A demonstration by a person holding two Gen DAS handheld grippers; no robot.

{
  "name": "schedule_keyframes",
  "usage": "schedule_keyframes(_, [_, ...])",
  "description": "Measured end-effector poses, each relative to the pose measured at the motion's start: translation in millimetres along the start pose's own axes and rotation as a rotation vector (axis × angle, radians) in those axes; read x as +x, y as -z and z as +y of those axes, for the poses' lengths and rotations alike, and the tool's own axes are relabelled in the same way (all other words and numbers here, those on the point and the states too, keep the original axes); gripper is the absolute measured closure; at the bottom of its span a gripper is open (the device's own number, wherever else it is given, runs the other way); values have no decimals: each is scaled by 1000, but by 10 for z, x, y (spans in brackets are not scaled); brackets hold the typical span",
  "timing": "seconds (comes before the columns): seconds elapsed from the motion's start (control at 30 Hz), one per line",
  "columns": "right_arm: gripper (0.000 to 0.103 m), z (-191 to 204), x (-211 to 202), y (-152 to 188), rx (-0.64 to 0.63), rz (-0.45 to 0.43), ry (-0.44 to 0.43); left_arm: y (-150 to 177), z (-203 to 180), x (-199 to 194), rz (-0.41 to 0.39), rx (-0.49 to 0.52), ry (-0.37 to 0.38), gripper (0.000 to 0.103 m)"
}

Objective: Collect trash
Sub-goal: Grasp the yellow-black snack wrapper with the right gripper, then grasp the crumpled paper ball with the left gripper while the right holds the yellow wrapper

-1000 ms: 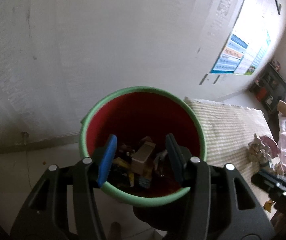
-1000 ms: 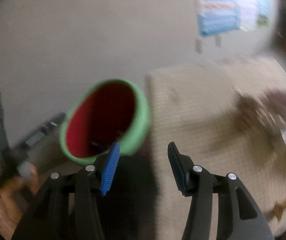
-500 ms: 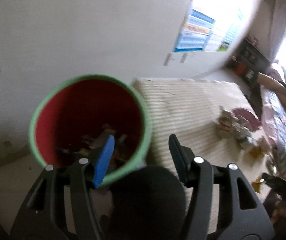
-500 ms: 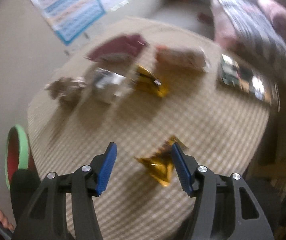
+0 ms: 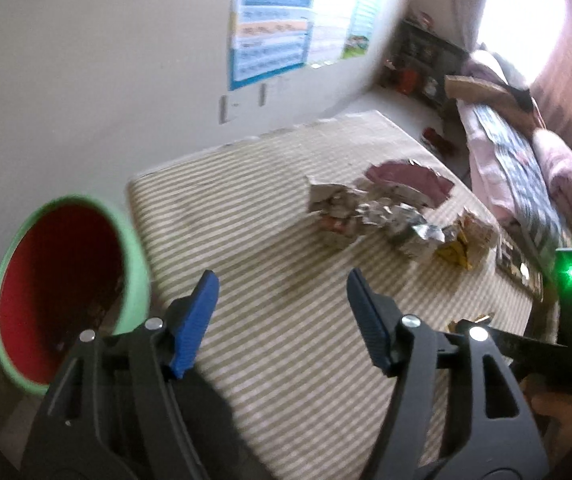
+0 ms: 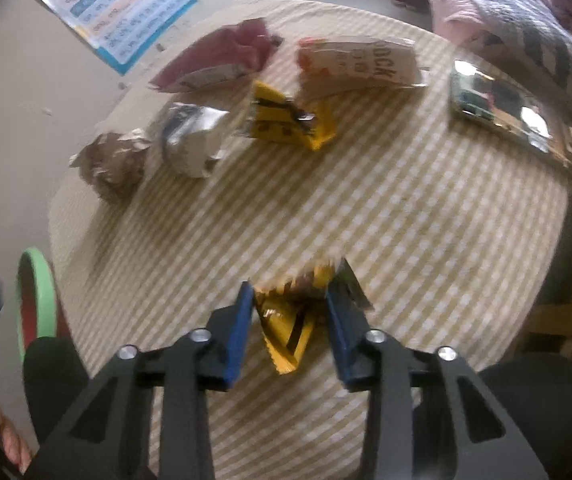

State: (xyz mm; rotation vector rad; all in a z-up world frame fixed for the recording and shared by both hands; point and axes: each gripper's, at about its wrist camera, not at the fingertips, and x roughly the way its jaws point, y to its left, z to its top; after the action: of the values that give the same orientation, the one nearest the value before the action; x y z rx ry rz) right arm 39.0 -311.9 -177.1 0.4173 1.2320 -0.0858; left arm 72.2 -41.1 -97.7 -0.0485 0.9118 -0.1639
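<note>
**Right gripper closing on gold wrapper; left gripper empty beside bin**

I find the gold wrapper (image 6: pixel 286 320) lying on the striped table cloth (image 6: pixel 426 220) at the near edge, directly between the blue pads of the right gripper (image 6: pixel 290 308). Its jaws are closing around the wrapper; both pads appear to touch its crumpled sides, though blur prevents me from confirming a firm clamp.

Further across the cloth I note more trash: a yellow packet (image 6: pixel 286 124), a silver foil packet (image 6: pixel 193 140), a crumpled grey-brown wrapper (image 6: pixel 109 160), a maroon bag (image 6: pixel 221 60) and a white bag with lettering (image 6: pixel 358 64). A glossy booklet (image 6: pixel 514 116) lies near the right edge.

The left gripper (image 5: pixel 281 312) is released, jaws opening, with nothing between them, held over bare cloth. The red bin with a green rim (image 5: pixel 61 292) stands just off the table's left edge, beside the left pad.
</note>
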Motion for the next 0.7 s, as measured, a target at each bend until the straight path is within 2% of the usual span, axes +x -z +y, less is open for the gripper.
schedule_keyframes(0.03, [71, 33, -29, 7, -15, -18, -61, -31, -67, 70, 13, 15, 11, 39])
schedule_keyframes(0.1, [71, 94, -64, 20, -33, -53, -129, -103, -181, 225, 33, 33, 42, 39])
schedule_keyframes(0.2, [71, 100, -64, 23, -34, -57, -162, -190, -345, 400, 30, 84, 42, 39])
schedule_keyframes(0.3, [71, 75, -52, 20, -20, -50, -188, -357, -506, 547, -17, 160, 23, 27])
schedule_keyframes(0.37, [71, 69, -59, 5, -19, -51, -203, -462, -549, 568, -54, 190, 66, 17])
schedule_keyframes(0.43, [71, 61, -59, 5, -20, -44, -217, -568, -622, 599, -81, 256, 116, 11])
schedule_keyframes(0.5, [70, 62, -76, 18, -20, -40, -226, -632, -720, 674, -89, 359, 107, 10])
schedule_keyframes(0.6, [70, 44, -67, 23, -14, -34, -242, -684, -802, 875, -45, 449, 76, 9])
schedule_keyframes(0.7, [69, 36, -47, 7, -2, -30, -257, -725, -750, 1132, 25, 439, 49, 9])
